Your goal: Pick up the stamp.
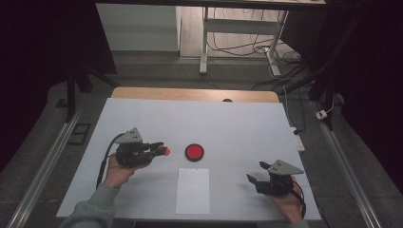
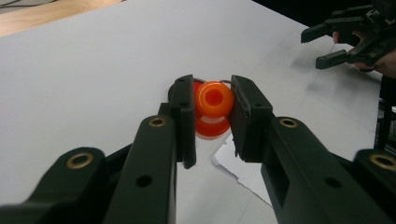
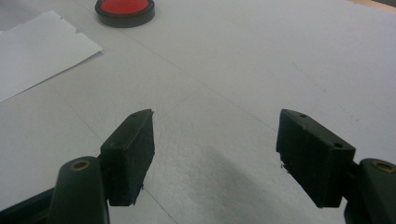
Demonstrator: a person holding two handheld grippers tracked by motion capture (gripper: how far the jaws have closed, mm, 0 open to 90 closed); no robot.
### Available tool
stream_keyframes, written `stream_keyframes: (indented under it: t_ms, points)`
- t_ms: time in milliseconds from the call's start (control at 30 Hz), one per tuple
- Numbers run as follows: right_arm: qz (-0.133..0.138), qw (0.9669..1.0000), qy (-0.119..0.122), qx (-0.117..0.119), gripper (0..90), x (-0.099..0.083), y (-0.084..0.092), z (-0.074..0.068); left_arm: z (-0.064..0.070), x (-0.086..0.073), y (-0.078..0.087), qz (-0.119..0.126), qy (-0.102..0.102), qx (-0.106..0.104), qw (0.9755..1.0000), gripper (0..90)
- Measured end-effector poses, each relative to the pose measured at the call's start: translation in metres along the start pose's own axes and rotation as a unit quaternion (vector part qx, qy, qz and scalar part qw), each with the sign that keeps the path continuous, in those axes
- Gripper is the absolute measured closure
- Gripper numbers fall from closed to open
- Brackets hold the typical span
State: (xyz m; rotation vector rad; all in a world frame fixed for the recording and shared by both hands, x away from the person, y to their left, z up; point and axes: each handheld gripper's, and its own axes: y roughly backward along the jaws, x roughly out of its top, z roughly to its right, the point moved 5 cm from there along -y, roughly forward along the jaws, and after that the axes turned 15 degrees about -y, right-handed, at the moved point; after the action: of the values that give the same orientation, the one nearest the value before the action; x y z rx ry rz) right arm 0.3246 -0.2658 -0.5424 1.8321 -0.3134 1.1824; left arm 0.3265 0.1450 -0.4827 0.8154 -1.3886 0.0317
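Here, the small orange stamp (image 2: 214, 99), a spool-shaped knob with a hole in the end that faces the camera, sits pinched between the two black jaws of the left gripper (image 2: 212, 114); the jaws press on its flanks from either side. In the high view the stamp (image 1: 164, 151) is held above the white table cover (image 1: 237, 123), at the tip of the left gripper (image 1: 159, 149), which points toward the red ink pad.

Key relation: the red ink pad (image 1: 194, 152), a round red disc in a black rim, lies just ahead of the held stamp along the gripper's pointing line, near but apart from it. The stamp's long axis runs roughly along the jaws, toward the left gripper view's camera. The left hand (image 1: 119, 172) is clearly the nearer one to the pad.

The white sheet of paper (image 1: 192, 190) lies flat just on the person's side of the pad, long side running toward the person.

The right gripper (image 1: 257, 181) rests low over the table, well to the right of the paper, jaws spread wide with nothing between them (image 3: 215, 149). From that view the pad (image 3: 124, 10) lies far ahead and to the left.

Writing: no brand, label or legible text on stamp, pad or paper.

Judgement: the next move turns on the short gap between stamp and pad.
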Motion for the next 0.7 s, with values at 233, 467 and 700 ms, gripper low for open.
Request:
stream_keyframes:
  t_ms: [233, 467, 700]
  points:
    - [0.000, 1.0000, 0.001, 0.003, 27.2, 0.000, -0.001, -0.001, 0.005, 0.004, -0.008, -0.002, -0.007, -0.006, 1.0000, 72.0]
    - [0.000, 1.0000, 0.003, 0.005, 27.2, 0.000, -0.001, -0.002, 0.012, 0.006, -0.017, -0.007, -0.014, -0.018, 0.9997, 72.0]
    - [-0.002, 1.0000, 0.002, 0.001, 27.2, -0.001, -0.001, 0.000, 0.017, 0.008, -0.028, -0.013, -0.020, -0.031, 0.9992, 72.0]
